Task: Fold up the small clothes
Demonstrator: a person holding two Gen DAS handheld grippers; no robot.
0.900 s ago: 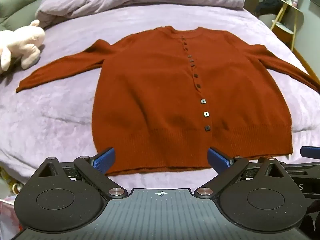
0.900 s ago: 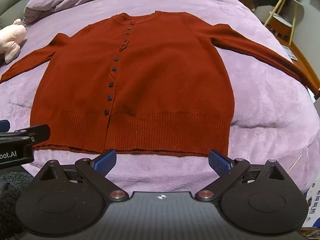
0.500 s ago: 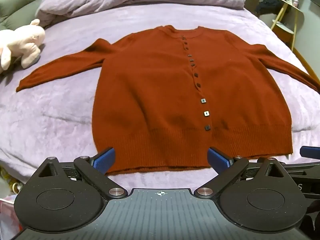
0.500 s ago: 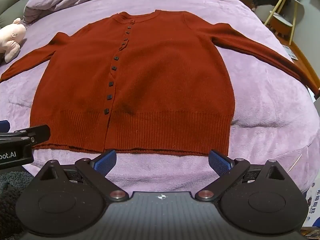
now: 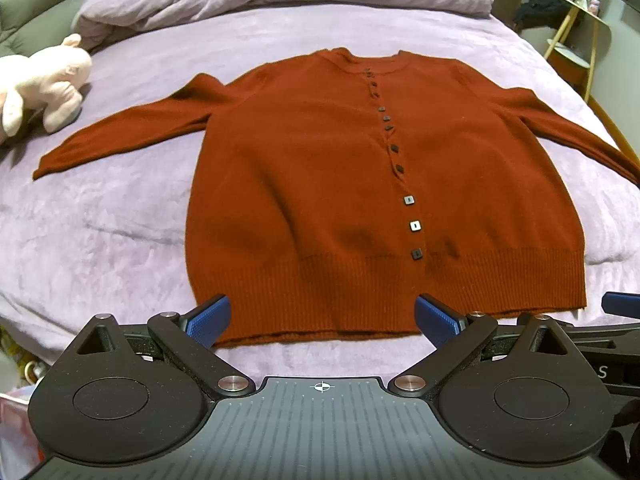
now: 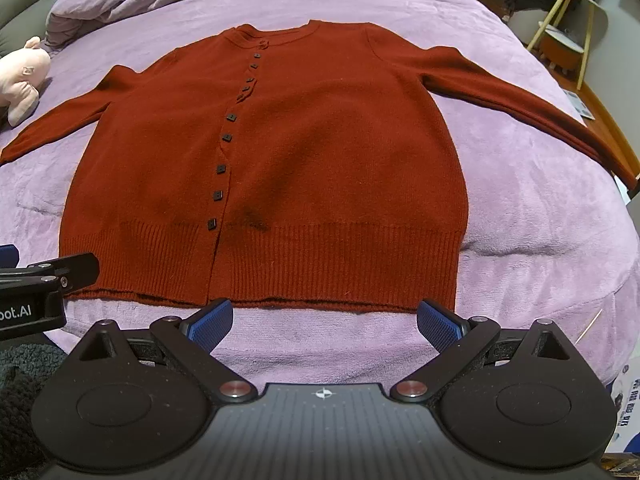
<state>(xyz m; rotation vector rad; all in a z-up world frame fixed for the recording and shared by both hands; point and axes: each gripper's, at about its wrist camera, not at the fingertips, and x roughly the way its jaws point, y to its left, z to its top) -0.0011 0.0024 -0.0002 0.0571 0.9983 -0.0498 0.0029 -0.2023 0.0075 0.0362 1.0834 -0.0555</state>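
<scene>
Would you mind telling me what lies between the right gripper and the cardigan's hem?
Only a bare strip of purple bedspread separates the open right gripper from the cardigan, as the right wrist view shows.

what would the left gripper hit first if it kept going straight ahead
Probably the ribbed bottom hem of the red cardigan, which lies flat on the bed just ahead of the open left gripper. Height above the cloth is unclear.

Dim, soft indoor light, strong fisheye bending, perhaps slight edge blur.
</scene>
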